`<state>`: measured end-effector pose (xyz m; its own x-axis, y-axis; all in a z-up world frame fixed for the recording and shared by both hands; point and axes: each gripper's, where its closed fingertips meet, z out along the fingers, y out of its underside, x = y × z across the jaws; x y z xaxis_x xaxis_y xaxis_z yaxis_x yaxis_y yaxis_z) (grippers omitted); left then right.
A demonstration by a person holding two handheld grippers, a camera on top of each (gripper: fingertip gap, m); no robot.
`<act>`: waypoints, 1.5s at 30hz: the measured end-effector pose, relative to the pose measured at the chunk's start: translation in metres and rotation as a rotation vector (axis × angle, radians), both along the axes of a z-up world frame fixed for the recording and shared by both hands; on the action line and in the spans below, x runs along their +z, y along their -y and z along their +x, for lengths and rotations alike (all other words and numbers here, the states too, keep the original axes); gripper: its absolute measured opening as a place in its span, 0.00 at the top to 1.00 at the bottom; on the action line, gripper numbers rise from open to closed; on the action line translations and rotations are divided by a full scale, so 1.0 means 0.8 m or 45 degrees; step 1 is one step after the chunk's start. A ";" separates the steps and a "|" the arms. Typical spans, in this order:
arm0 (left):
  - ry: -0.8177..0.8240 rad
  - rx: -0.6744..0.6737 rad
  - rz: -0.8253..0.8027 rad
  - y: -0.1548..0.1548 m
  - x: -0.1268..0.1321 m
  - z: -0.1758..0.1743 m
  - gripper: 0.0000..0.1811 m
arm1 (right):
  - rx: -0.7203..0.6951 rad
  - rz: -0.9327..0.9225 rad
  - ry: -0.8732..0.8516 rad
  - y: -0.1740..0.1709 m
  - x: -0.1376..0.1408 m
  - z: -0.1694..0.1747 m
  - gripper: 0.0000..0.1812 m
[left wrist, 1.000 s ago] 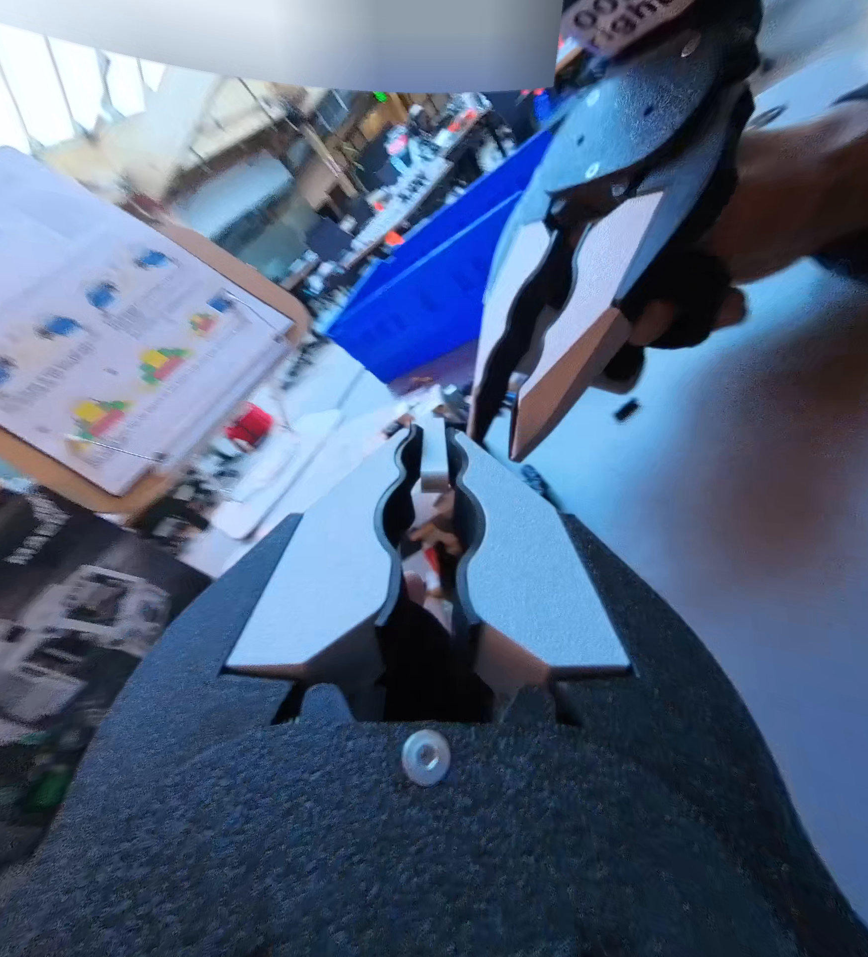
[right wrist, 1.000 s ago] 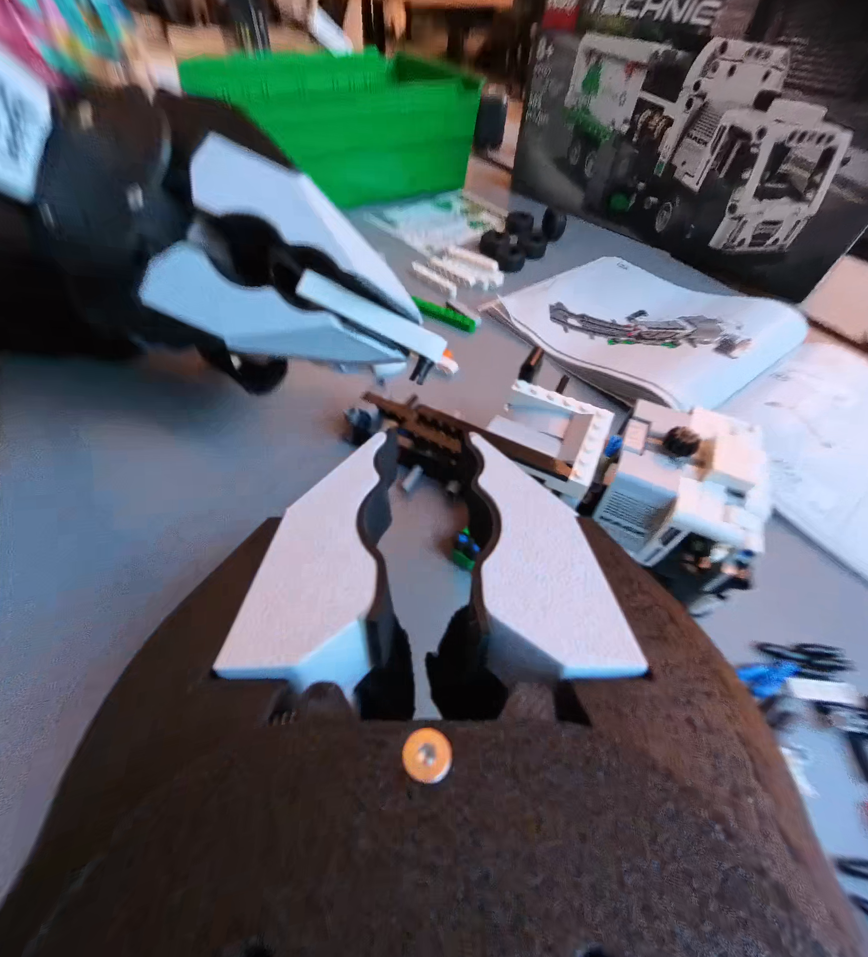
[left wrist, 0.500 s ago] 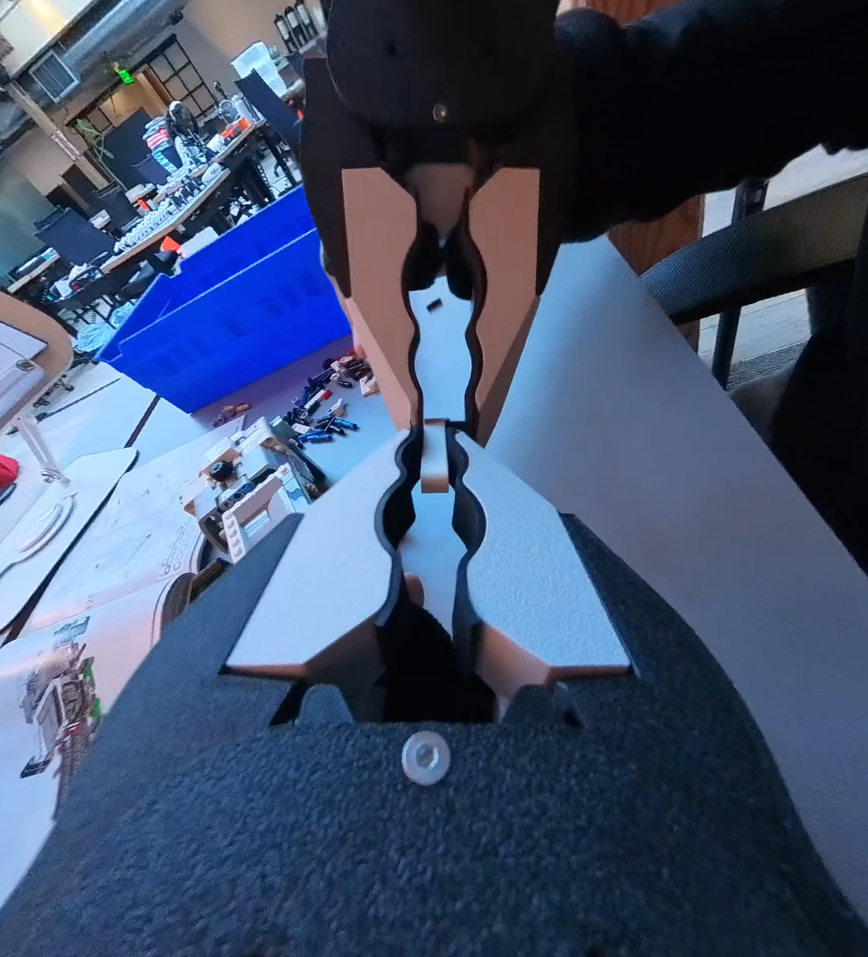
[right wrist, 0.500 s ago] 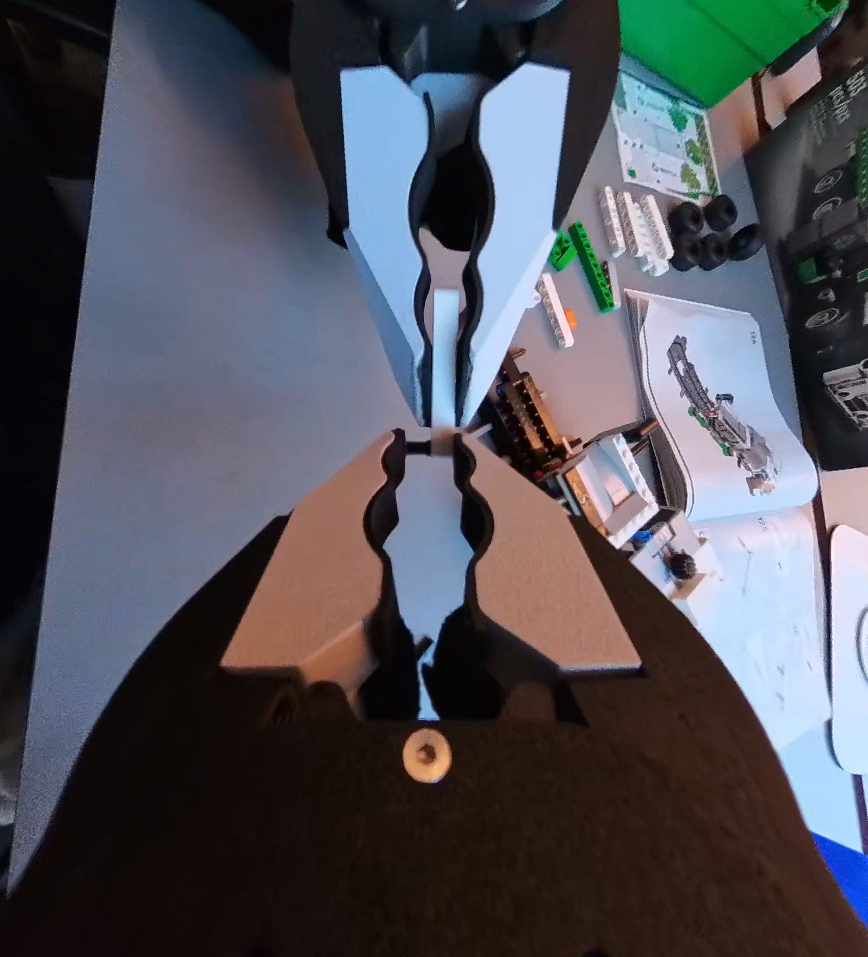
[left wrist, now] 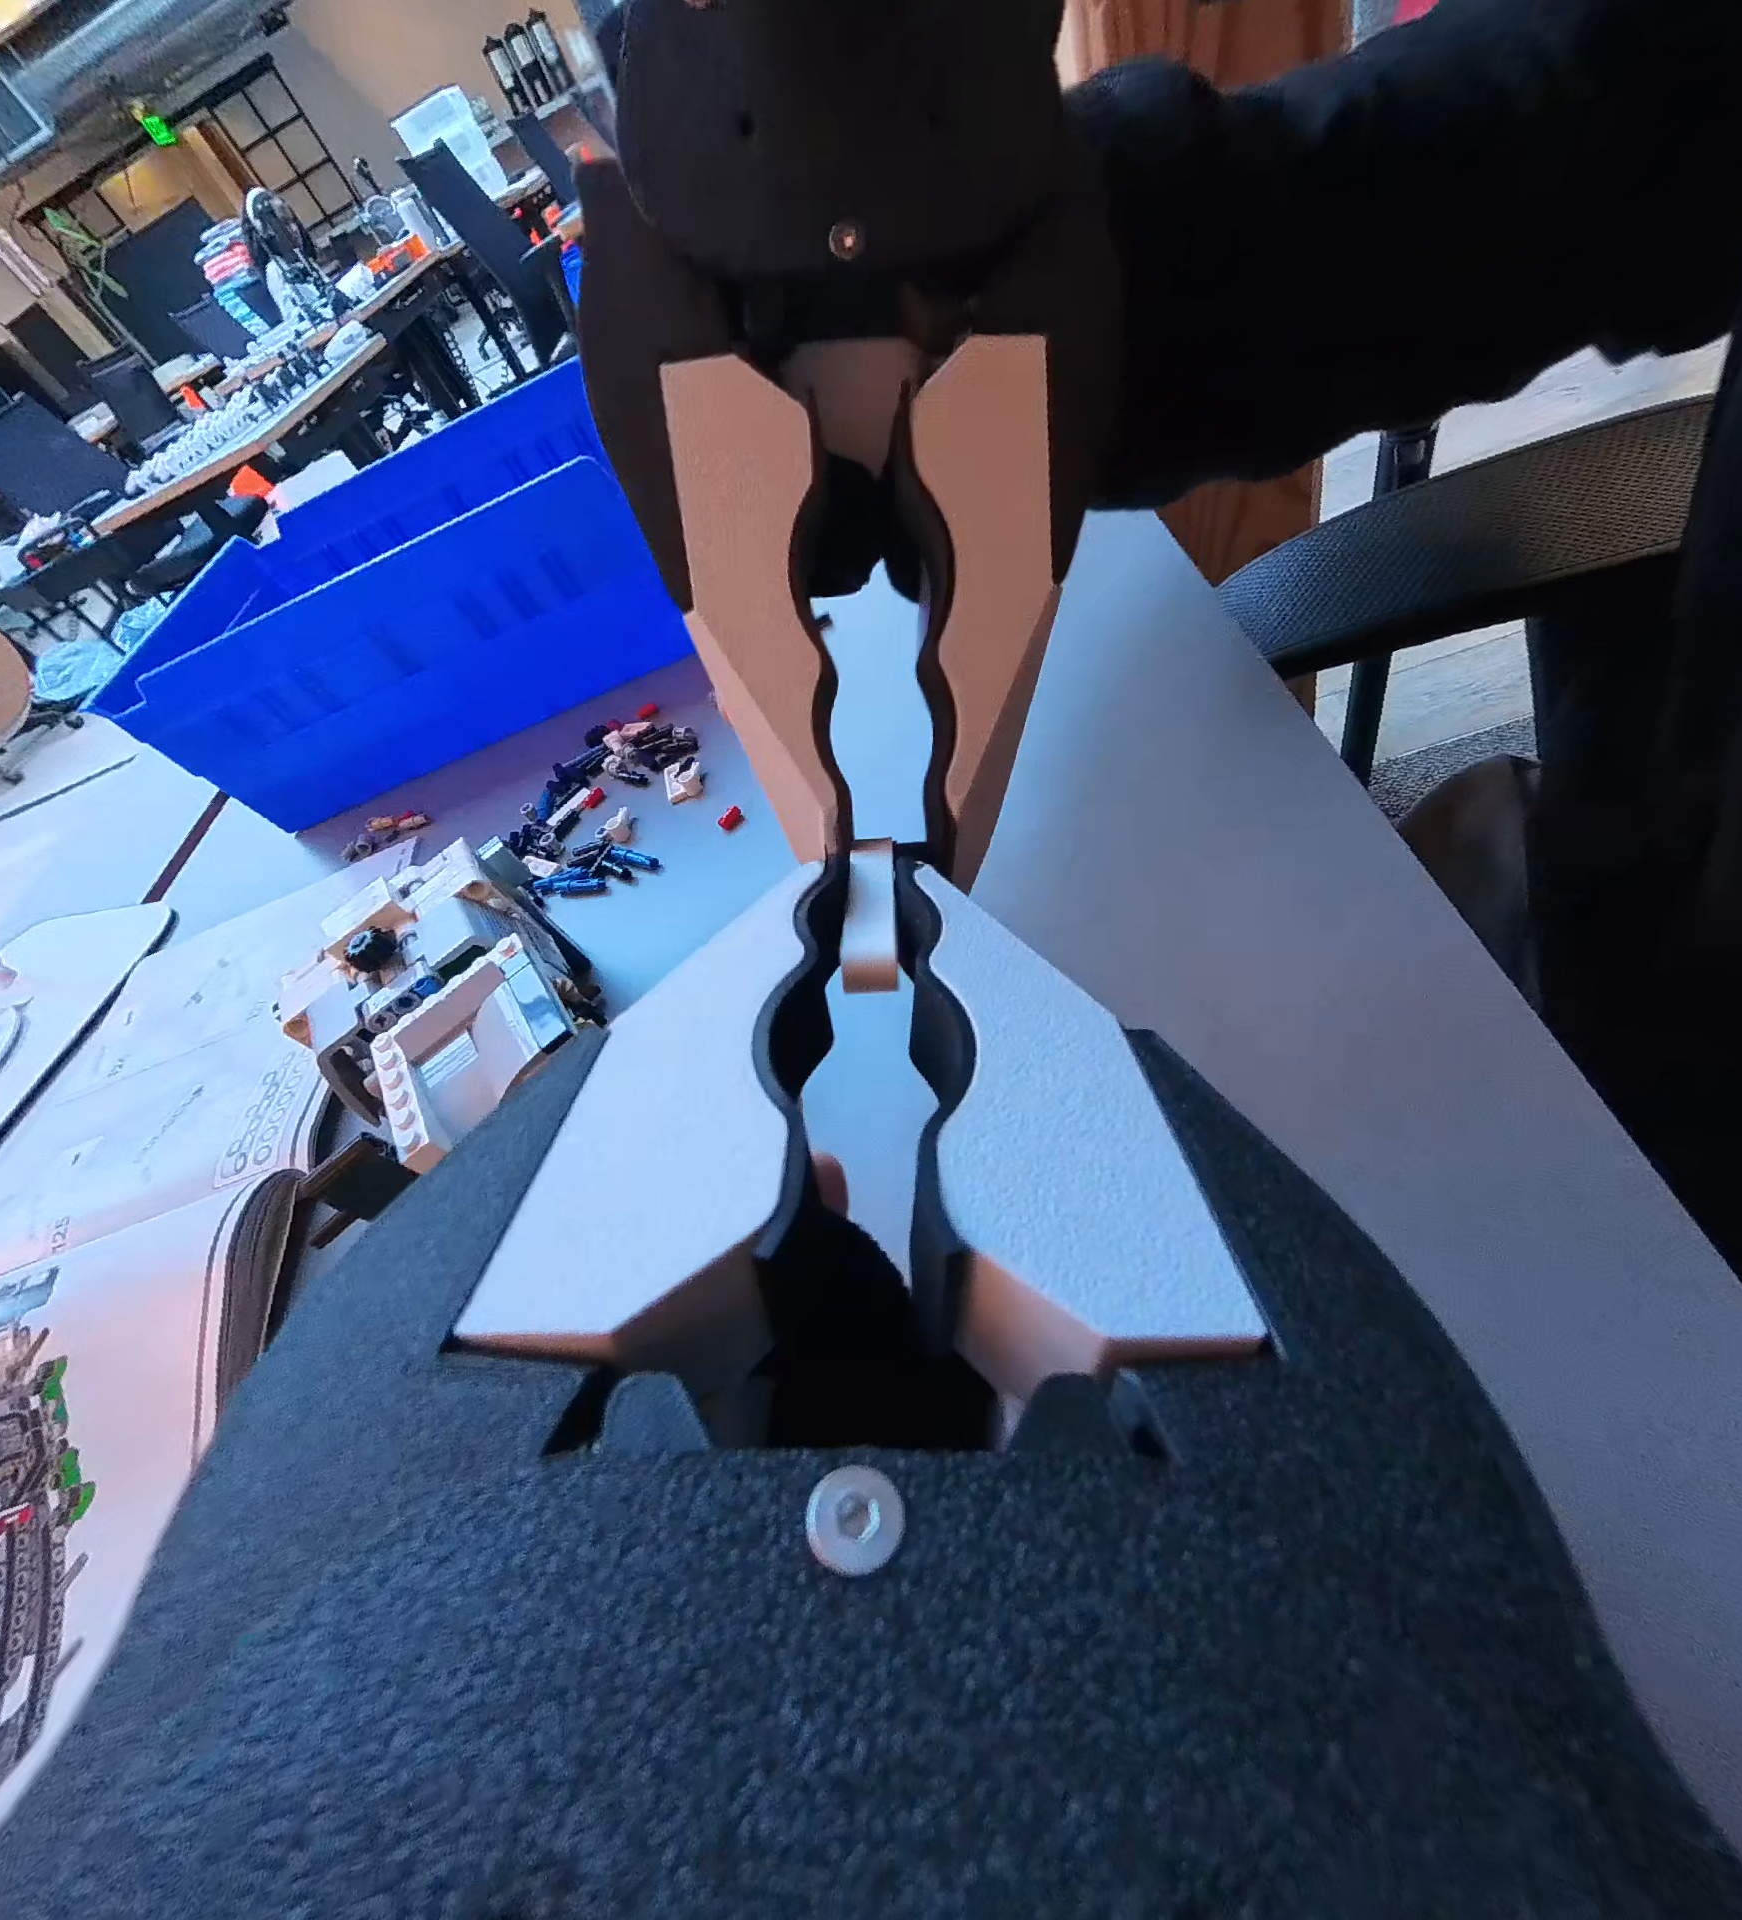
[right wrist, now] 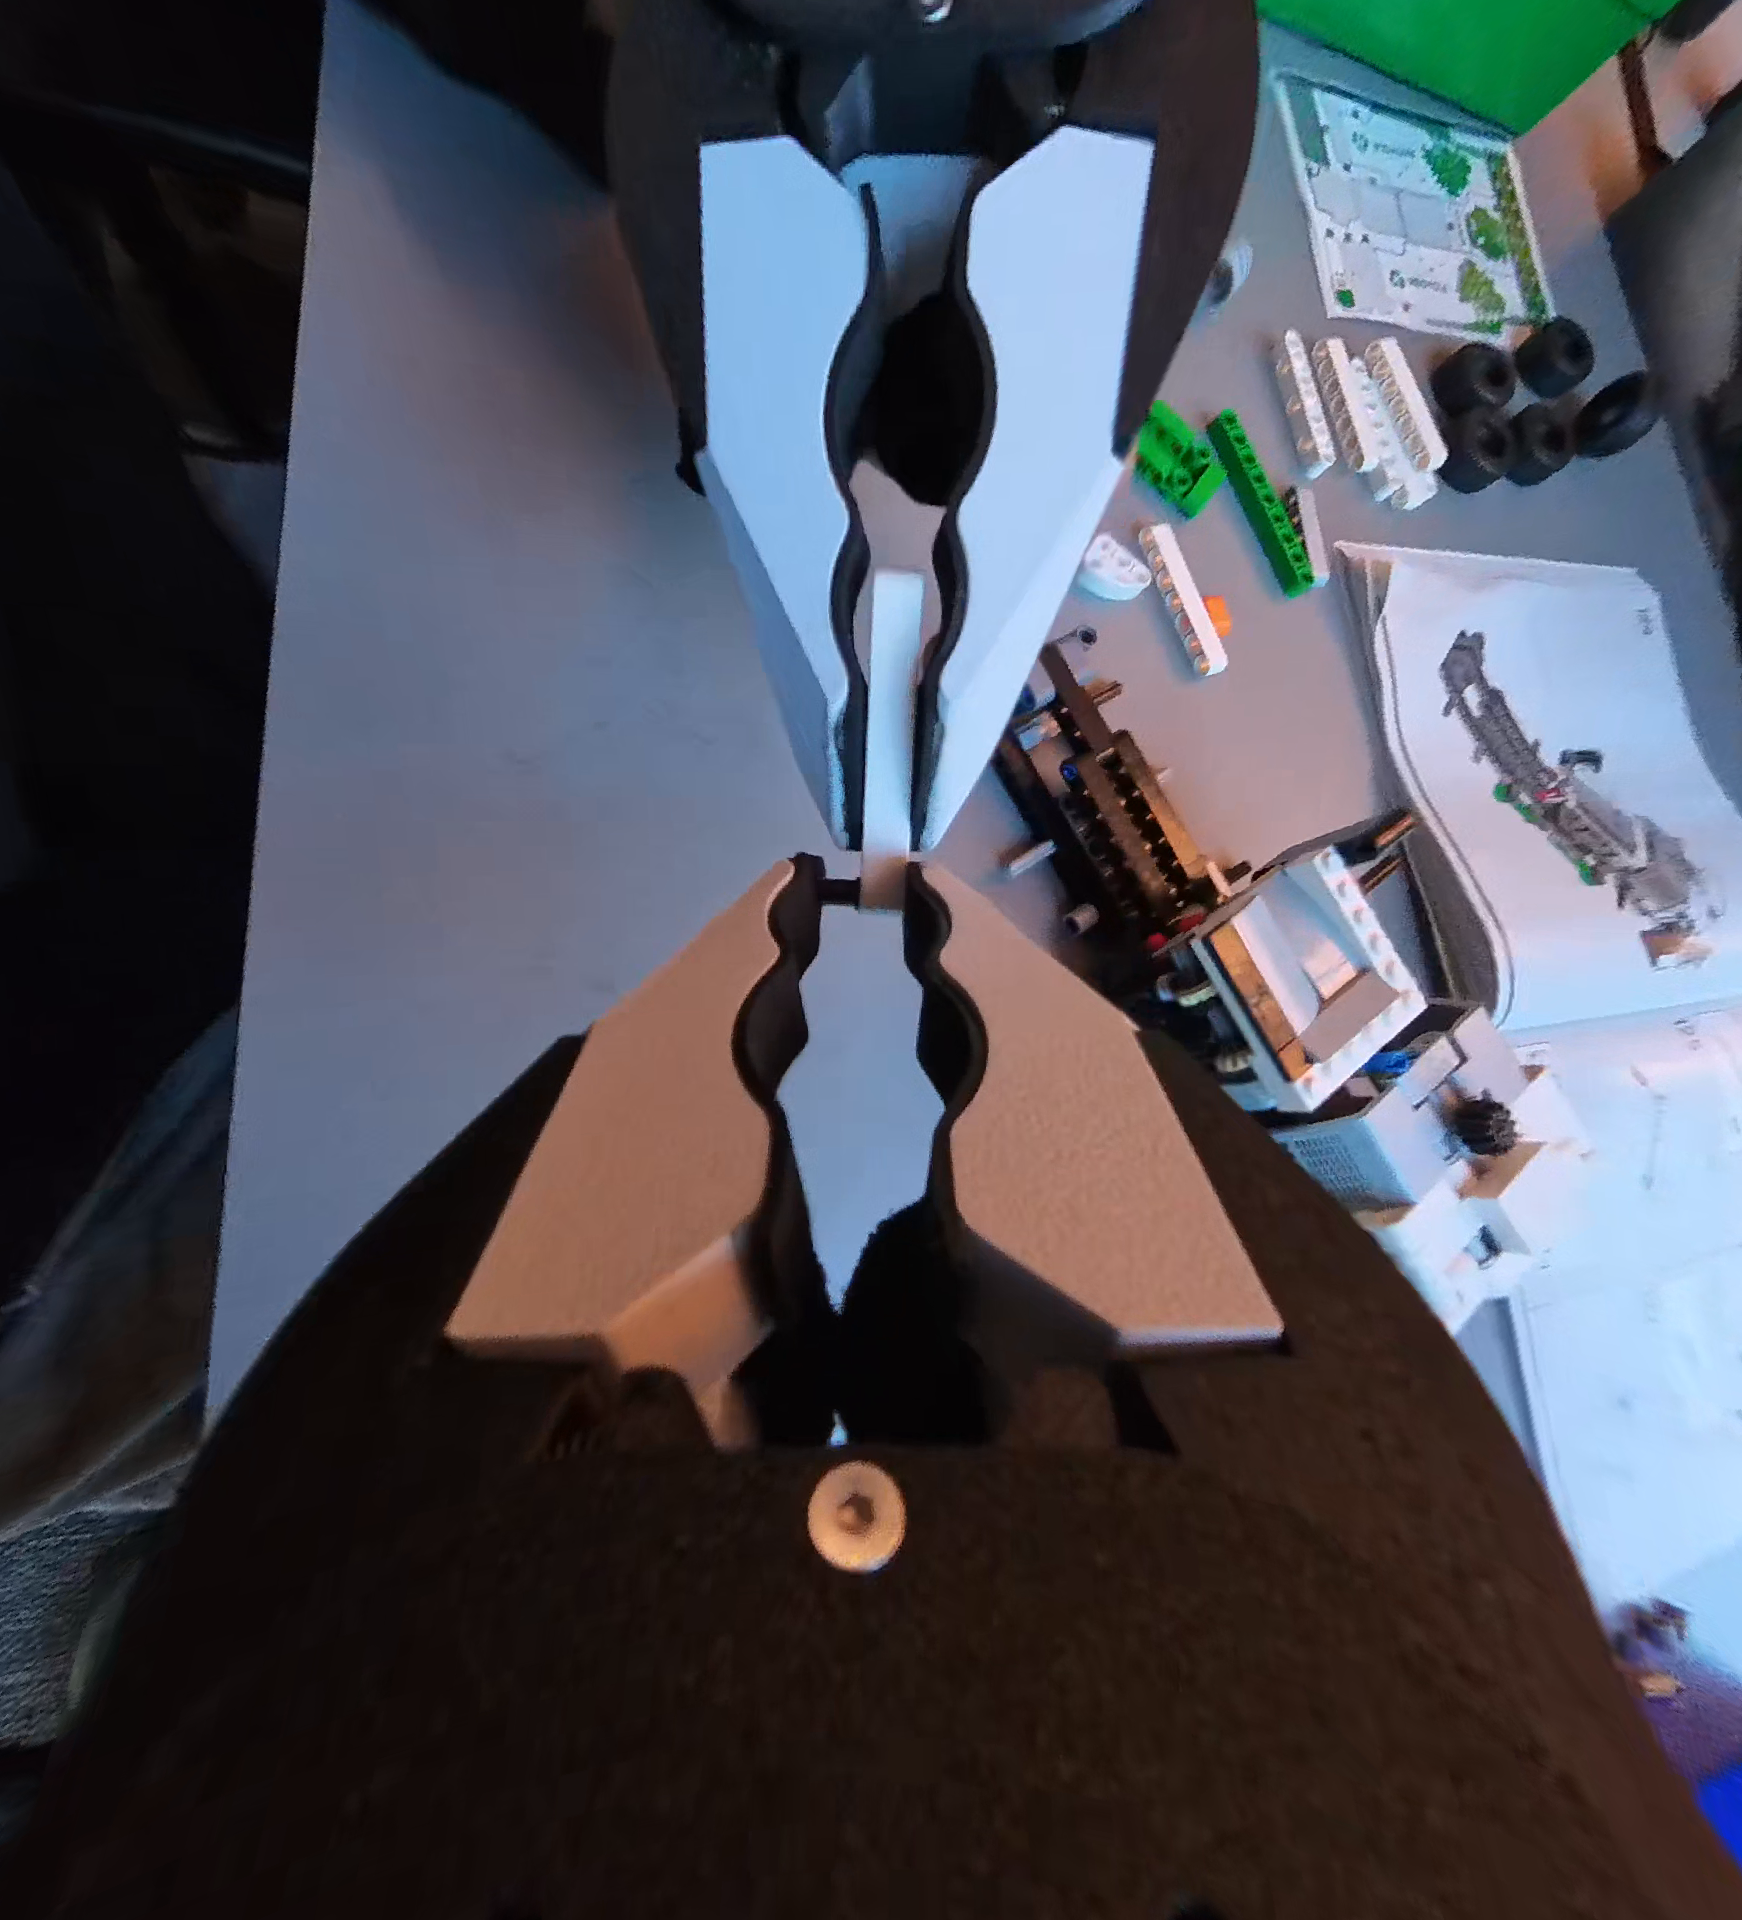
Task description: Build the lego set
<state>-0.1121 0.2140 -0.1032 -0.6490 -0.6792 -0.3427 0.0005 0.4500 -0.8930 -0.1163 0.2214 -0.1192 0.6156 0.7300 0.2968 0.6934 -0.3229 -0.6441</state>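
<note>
**Two grippers meet tip to tip over the grey table**

The left gripper [left wrist: 872, 868] pinches a flat white lego beam [left wrist: 869, 914]. Facing it, the right gripper [right wrist: 851, 883] stands narrowly parted around the beam's end and a small black pin [right wrist: 839, 888]; whether they are joined is hard to make out. The half-built white lego truck [right wrist: 1334, 1029] sits beyond on the matte grey table [right wrist: 493, 644].

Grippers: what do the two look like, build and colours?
Both match: left gripper and right gripper each have a black rough-textured body, a silver hex screw at centre, and two pale grey wedge fingers lined with black wavy pads. The holder wears black sleeves.
</note>
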 end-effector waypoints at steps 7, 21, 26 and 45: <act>-0.012 0.094 -0.049 -0.024 0.000 0.012 0.95 | -0.139 -0.160 -0.016 0.004 -0.006 0.030 0.92; -0.110 0.043 -0.301 -0.022 0.010 0.015 0.95 | -0.247 -0.249 -0.296 0.017 -0.012 0.032 0.92; -0.134 -0.038 -0.315 -0.006 0.015 0.008 0.96 | -0.237 -0.202 -0.406 0.028 -0.010 0.025 0.92; -0.226 -0.098 -0.002 0.035 0.011 0.038 0.97 | -0.306 0.125 -0.464 0.028 -0.001 0.037 0.96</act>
<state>-0.0818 0.1863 -0.0945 -0.7492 -0.6257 -0.2171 -0.1227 0.4533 -0.8829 -0.0864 0.1988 -0.1200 0.8416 0.5326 0.0899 0.3284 -0.3723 -0.8681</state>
